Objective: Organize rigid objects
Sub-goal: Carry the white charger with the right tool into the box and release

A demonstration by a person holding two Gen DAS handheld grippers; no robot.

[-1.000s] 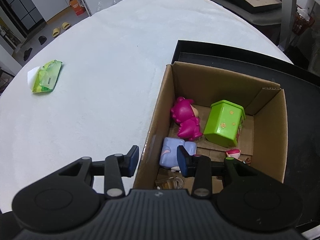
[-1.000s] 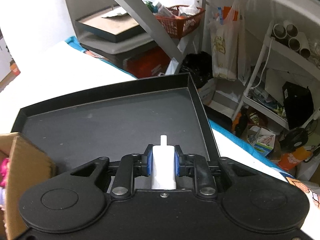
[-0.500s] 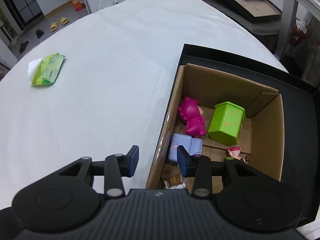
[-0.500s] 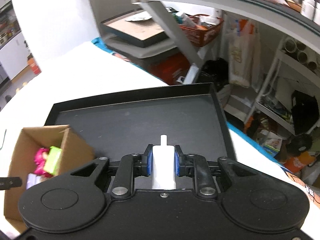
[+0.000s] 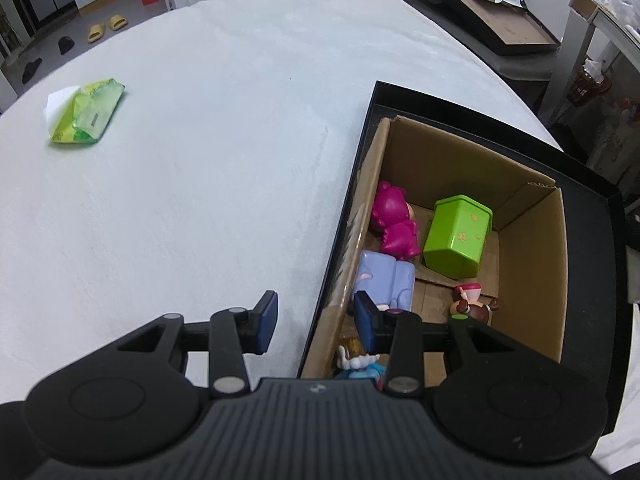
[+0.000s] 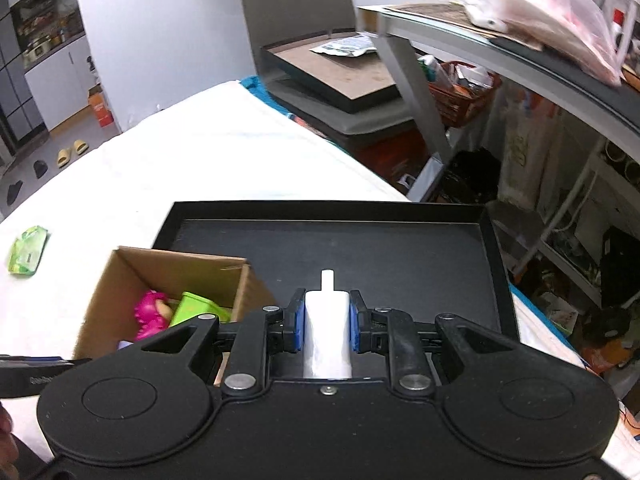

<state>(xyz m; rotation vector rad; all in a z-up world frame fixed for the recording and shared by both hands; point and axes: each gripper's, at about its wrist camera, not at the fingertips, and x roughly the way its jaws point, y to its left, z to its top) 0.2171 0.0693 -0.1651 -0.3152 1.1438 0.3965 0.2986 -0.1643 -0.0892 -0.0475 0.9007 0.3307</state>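
My right gripper (image 6: 326,326) is shut on a white cylinder with a small nub (image 6: 326,332), held above the black tray (image 6: 400,240). A cardboard box (image 6: 132,276) stands in the tray's left part. The box (image 5: 460,160) holds a magenta figure (image 5: 394,220), a green house-shaped box (image 5: 456,236), a lilac toy (image 5: 384,280) and a small pink-hatted figure (image 5: 472,304). My left gripper (image 5: 316,320) hovers open over the box's left wall, with its pads clear of the cardboard on both sides.
A green wipes packet (image 5: 86,112) lies far left on the white tablecloth (image 5: 200,160). The table's right edge drops off just past the tray (image 5: 480,116). Beyond it are shelves, an orange basket (image 6: 460,96) and a second black tray (image 6: 340,76) on a stand.
My right gripper has risen and swung left with the white cylinder, so the box and table now show. The left gripper has drifted so the box sits further right in its view.
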